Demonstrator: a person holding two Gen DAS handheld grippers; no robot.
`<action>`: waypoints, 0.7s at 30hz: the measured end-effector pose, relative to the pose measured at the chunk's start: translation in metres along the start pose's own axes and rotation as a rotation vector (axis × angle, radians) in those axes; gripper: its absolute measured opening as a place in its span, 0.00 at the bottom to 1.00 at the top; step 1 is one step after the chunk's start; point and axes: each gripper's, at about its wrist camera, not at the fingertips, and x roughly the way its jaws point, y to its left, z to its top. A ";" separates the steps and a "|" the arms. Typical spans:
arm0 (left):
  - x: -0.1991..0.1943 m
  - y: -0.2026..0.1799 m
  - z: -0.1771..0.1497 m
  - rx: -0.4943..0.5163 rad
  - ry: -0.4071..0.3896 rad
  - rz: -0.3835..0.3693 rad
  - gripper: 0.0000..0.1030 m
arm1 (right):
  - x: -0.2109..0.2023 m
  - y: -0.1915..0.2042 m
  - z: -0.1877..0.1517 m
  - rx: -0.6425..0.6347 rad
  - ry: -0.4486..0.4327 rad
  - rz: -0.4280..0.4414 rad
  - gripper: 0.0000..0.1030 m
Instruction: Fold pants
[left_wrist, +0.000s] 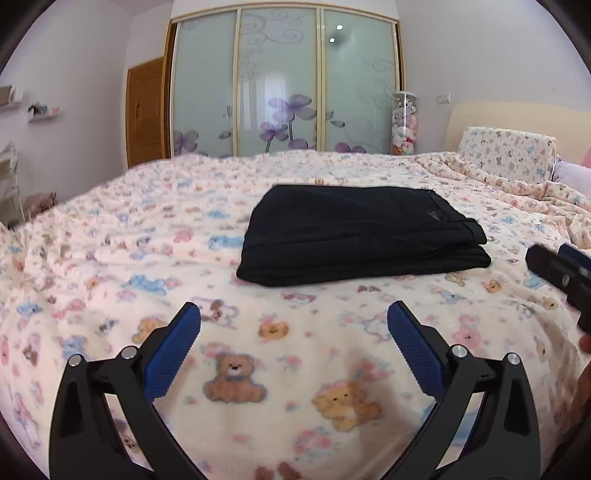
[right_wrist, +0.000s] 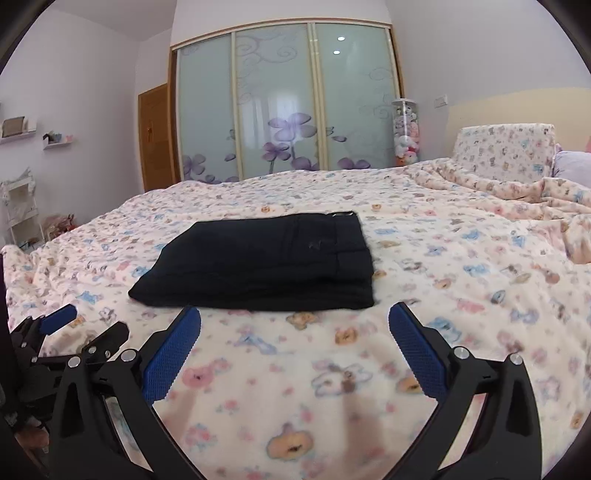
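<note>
Black pants (left_wrist: 360, 236) lie folded into a compact rectangle on the bear-print blanket (left_wrist: 110, 258); they also show in the right wrist view (right_wrist: 266, 264). My left gripper (left_wrist: 293, 317) is open and empty, held above the blanket a little short of the pants' near edge. My right gripper (right_wrist: 293, 317) is open and empty, just in front of the pants' near edge. The right gripper shows at the right edge of the left wrist view (left_wrist: 561, 269). The left gripper shows at the lower left of the right wrist view (right_wrist: 74, 328).
The blanket (right_wrist: 461, 258) covers the whole bed. A pillow (left_wrist: 506, 153) and rumpled bedding lie at the head end on the right. Sliding glass wardrobe doors (left_wrist: 280, 88), a tube of plush toys (left_wrist: 403, 123) and a wooden door (left_wrist: 144, 110) stand behind the bed.
</note>
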 end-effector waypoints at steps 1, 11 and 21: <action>0.003 0.001 0.000 -0.010 0.022 0.012 0.98 | 0.001 0.004 -0.003 -0.015 0.006 -0.012 0.99; 0.013 0.000 -0.006 0.005 0.095 0.035 0.98 | 0.014 0.018 -0.025 -0.053 0.041 -0.090 0.99; 0.015 -0.003 -0.007 0.023 0.106 0.014 0.98 | 0.017 0.014 -0.029 -0.035 0.060 -0.090 0.99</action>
